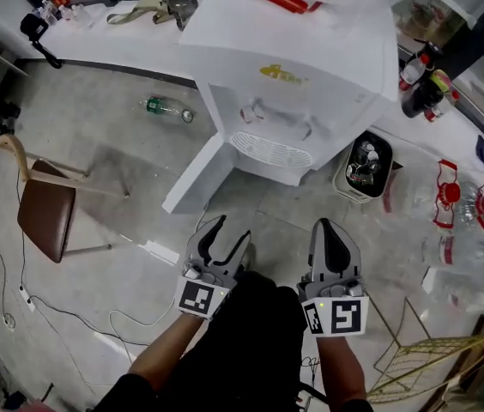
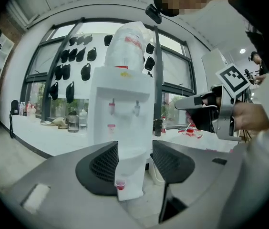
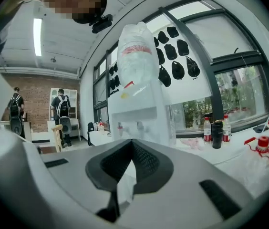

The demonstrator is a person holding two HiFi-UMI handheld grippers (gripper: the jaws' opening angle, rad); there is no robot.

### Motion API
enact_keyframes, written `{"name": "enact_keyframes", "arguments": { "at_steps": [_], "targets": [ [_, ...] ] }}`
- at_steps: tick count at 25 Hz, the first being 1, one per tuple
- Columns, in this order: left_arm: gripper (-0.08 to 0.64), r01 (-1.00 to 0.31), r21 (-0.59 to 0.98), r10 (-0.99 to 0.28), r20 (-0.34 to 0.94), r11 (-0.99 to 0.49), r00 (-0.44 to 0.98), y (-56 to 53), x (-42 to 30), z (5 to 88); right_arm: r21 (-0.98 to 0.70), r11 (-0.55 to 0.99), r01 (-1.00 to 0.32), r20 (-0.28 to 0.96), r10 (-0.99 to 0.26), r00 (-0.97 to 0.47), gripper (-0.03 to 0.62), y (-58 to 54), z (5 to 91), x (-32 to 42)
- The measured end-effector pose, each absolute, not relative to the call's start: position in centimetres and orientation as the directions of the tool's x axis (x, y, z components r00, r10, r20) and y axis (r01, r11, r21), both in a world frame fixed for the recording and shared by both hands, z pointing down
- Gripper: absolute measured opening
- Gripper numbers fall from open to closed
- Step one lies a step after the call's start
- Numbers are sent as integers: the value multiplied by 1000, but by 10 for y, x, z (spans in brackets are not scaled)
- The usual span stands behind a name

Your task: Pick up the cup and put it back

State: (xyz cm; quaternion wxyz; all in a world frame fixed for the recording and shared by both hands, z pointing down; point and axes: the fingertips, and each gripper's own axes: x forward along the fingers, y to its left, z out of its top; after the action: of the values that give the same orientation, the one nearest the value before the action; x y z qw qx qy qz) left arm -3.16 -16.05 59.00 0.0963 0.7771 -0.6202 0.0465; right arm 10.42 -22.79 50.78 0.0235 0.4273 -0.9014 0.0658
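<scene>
A small cup with red in it stands on the floor at the foot of the white water dispenser, straight ahead in the left gripper view. My left gripper is open, and the cup and dispenser show through its gap, well beyond the pads. In the head view the left gripper and right gripper hang side by side in front of the dispenser; the cup is not visible there. The right gripper is shut with its pads meeting at the tips and nothing between them.
A brown chair stands at the left, with cables trailing on the floor. A bottle lies by the counter. A bin of bottles sits right of the dispenser, and a gold wire rack is at the lower right.
</scene>
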Motion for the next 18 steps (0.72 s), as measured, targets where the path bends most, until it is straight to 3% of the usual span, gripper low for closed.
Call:
{"name": "enact_keyframes", "arguments": {
  "at_steps": [11, 18],
  "targets": [
    [221, -968, 0, -953, 175, -251, 248, -176, -43, 756, -106, 653, -750, 18, -753, -658, -6, -232, 640, 104],
    [221, -967, 21, -956, 149, -253, 253, -179, -35, 787, -91, 650, -755, 16, -757, -653, -6, -210, 669, 110]
  ]
}}
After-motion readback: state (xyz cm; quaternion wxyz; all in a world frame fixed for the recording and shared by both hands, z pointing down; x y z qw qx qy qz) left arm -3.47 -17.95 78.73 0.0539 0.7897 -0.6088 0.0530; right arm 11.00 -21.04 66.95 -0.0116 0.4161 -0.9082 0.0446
